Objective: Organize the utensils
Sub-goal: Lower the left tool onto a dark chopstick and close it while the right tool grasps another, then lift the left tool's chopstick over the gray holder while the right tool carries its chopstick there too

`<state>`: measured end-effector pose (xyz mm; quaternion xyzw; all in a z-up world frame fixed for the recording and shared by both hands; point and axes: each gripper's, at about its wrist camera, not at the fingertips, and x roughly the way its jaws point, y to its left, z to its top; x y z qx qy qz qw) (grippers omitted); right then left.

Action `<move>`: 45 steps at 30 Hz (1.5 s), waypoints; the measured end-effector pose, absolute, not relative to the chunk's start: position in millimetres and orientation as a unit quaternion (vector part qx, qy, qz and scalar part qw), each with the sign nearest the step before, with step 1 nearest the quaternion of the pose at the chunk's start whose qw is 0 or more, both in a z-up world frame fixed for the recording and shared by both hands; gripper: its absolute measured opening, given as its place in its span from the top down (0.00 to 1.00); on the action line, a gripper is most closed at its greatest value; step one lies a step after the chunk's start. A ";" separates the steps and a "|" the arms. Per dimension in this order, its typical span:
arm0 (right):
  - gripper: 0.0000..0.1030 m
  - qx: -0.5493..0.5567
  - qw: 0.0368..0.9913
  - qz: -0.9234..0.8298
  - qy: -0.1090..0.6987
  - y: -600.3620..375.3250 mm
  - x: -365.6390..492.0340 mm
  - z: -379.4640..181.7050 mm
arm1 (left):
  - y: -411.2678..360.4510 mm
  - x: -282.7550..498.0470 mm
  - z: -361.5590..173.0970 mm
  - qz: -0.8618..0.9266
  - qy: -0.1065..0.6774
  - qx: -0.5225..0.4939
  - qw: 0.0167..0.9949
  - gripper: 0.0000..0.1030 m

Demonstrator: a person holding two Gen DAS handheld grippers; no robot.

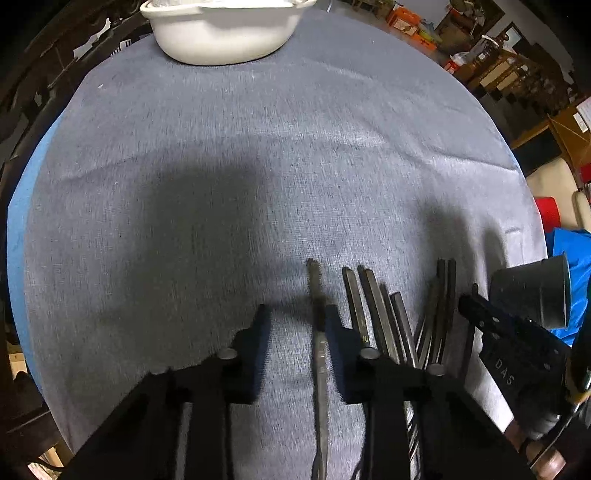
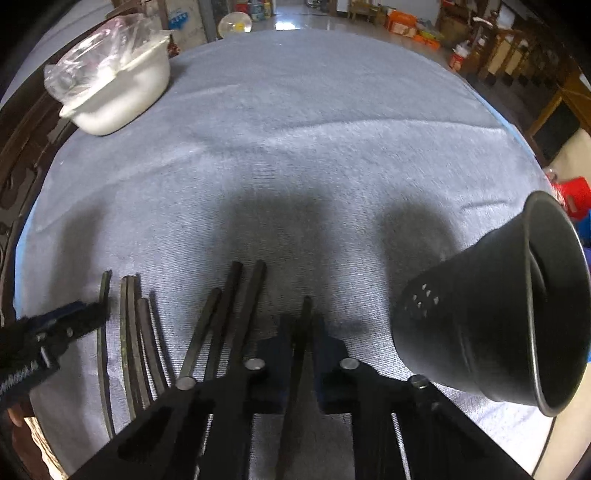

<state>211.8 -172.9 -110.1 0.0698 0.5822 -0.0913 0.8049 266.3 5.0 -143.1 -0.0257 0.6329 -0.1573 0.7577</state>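
my right gripper (image 2: 303,328) is clamped on a dark utensil (image 2: 301,354); my left gripper (image 1: 295,328) stands partly open, another utensil (image 1: 319,354) lying against its right finger.

Legible text: "DAS", pale capitals on the black body of the right gripper (image 1: 517,354). No other marking can be read.

Both wrist cameras look steeply down from close above the grey-clothed table (image 1: 258,166), facing its far edge; both share the row of dark metal utensils (image 2: 221,317) and the white oval dish (image 1: 221,33).
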 end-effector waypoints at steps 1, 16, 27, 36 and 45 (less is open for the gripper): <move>0.92 0.072 0.807 -0.090 0.580 -171.9 210.1 -108.6 | 4.6 269.3 -145.9 -0.164 0.634 -0.032 0.755 0.90; 0.94 0.140 0.890 0.020 0.434 -179.7 138.9 -16.2 | 21.6 204.0 -42.7 -0.186 0.534 -0.025 0.824 0.95; 0.94 0.175 0.938 0.037 0.298 -214.0 67.7 62.1 | -1.5 138.7 63.8 -0.226 0.415 -0.008 0.881 0.95; 0.94 0.167 0.969 0.011 0.184 -246.4 53.9 143.1 | -49.0 136.6 128.8 -0.254 0.334 -0.041 0.907 0.95; 0.94 0.163 0.975 -0.026 0.148 -283.4 59.8 171.4 | -117.0 151.3 135.3 -0.283 0.296 -0.066 0.910 0.95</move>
